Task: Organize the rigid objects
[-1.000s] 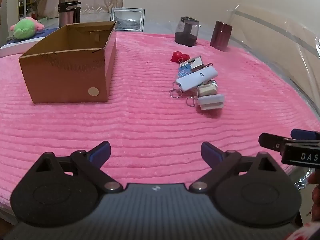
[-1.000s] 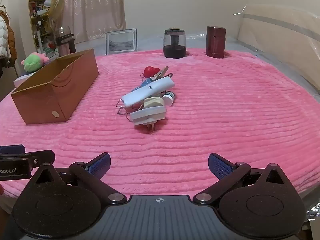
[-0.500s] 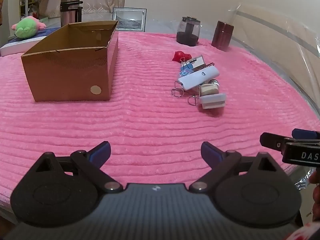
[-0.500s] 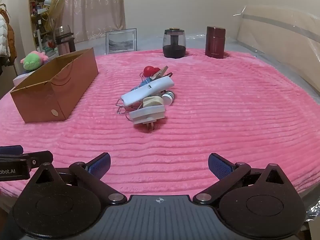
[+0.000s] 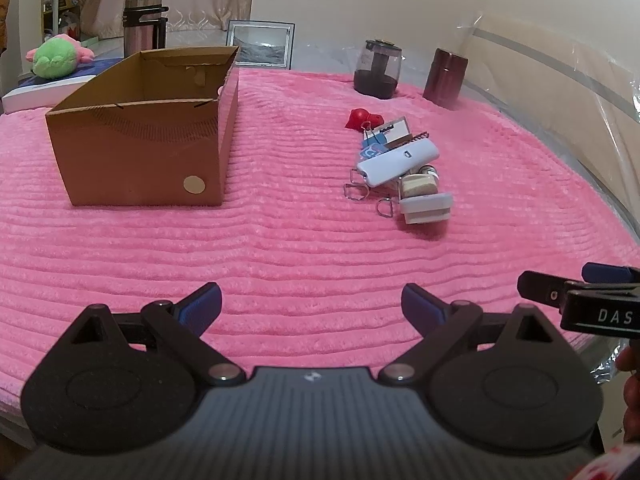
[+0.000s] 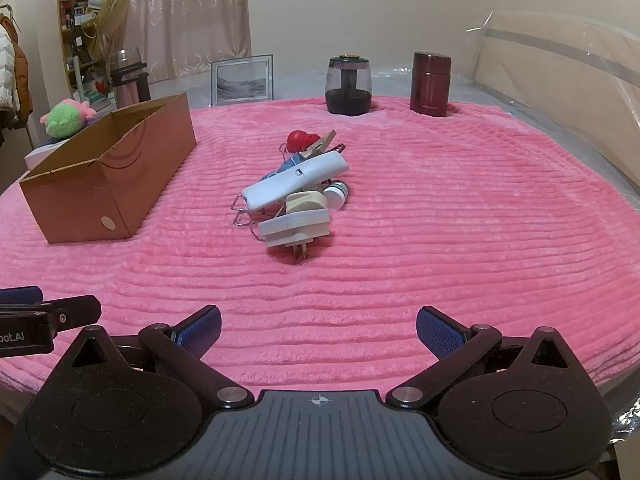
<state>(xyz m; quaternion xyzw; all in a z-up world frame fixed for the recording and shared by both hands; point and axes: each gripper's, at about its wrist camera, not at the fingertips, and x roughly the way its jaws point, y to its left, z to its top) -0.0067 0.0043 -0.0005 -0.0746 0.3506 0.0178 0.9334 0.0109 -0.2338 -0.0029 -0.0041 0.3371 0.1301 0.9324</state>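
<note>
A heap of small rigid objects lies mid-bed: a white remote-like bar point(image 6: 296, 185) point(image 5: 397, 162), a white plug adapter point(image 6: 297, 229) point(image 5: 425, 207), a red object point(image 6: 301, 140), metal binder clips point(image 5: 356, 191) and a small white bottle point(image 6: 337, 195). An open empty cardboard box point(image 5: 144, 148) point(image 6: 108, 176) stands to their left. My left gripper point(image 5: 311, 306) is open and empty near the front edge. My right gripper point(image 6: 319, 327) is open and empty, well short of the heap.
A pink ribbed blanket point(image 6: 440, 216) covers the bed. At the back stand a dark jar point(image 6: 347, 86), a maroon canister point(image 6: 431, 84), a framed picture point(image 6: 242, 80) and a steel flask point(image 5: 143, 20). A green plush toy point(image 5: 54, 58) lies far left.
Both grippers have drawn back slightly and risen; the box and heap look a little further off. Nothing on the bed has moved.
</note>
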